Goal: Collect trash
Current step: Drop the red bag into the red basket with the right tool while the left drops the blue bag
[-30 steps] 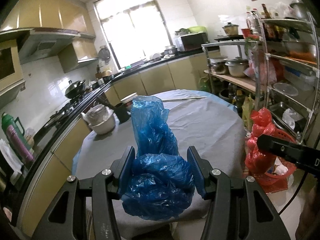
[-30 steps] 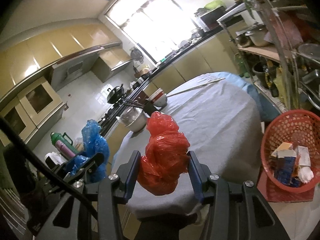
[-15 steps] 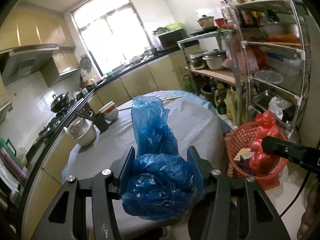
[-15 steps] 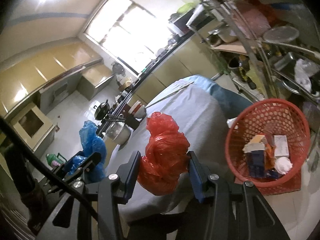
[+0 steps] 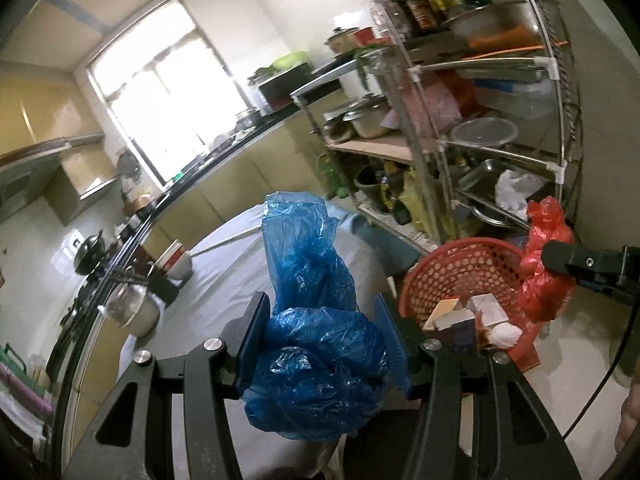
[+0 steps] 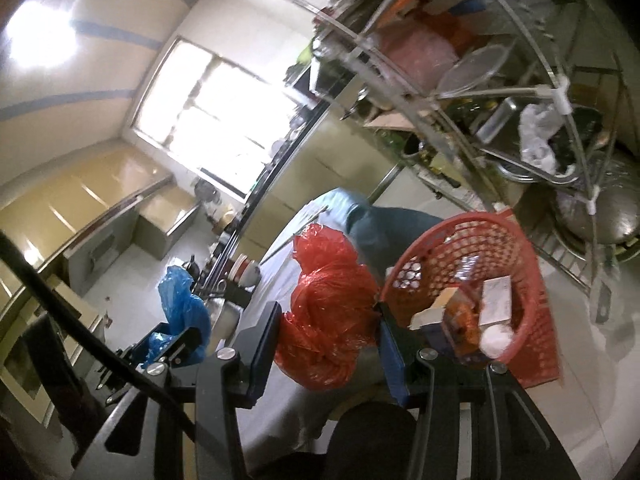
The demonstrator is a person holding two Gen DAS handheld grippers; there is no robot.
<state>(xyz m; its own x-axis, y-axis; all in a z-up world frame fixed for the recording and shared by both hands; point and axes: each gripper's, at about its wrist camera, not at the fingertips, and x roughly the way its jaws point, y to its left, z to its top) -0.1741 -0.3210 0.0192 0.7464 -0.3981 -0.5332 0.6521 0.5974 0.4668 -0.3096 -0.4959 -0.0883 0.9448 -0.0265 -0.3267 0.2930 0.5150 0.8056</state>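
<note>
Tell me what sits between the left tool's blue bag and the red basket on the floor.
In the left wrist view, only the tool's own right finger separates the blue bag from the red basket. Nothing else lies between them.

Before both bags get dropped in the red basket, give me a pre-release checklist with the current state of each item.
1. Left gripper clamped on blue bag: ok.
2. Right gripper clamped on red bag: ok.
3. Red basket in view, mouth unobstructed: ok.
4. Room left in basket above the boxes: ok.
5. Red bag over the basket opening: not ok, beside the rim.
6. Blue bag over the opening: not ok, over the table.
</note>
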